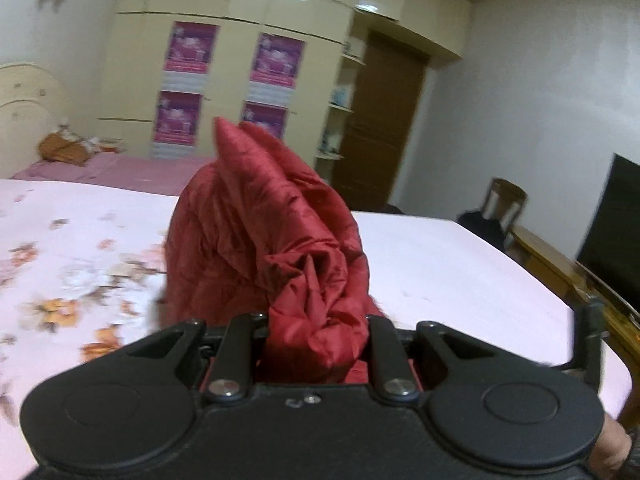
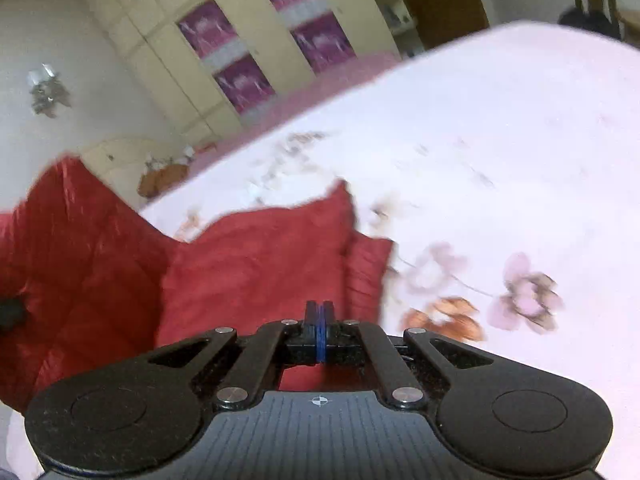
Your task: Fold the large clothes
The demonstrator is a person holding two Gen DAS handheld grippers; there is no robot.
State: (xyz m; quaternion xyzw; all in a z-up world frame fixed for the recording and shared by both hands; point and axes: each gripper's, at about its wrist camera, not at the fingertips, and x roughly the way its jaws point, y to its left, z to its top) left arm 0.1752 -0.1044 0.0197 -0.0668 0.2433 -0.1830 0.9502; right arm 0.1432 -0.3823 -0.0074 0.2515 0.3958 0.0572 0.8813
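A red quilted jacket (image 1: 264, 232) is bunched up and lifted above the bed in the left wrist view. My left gripper (image 1: 316, 344) is shut on a thick wad of its fabric, which hides the fingertips. In the right wrist view the jacket (image 2: 248, 264) hangs and spreads to the left over the bed. My right gripper (image 2: 319, 320) is shut, its fingers pressed together just over the red fabric; I cannot see cloth between them. The view is tilted and blurred.
The bed (image 1: 440, 264) has a pale pink sheet with a flower print (image 2: 520, 292). Behind stand a cream wardrobe (image 1: 240, 60) with purple posters, a brown door (image 1: 380, 120), a chair (image 1: 504, 208), a wooden table (image 1: 560, 264) and a dark screen (image 1: 616, 224).
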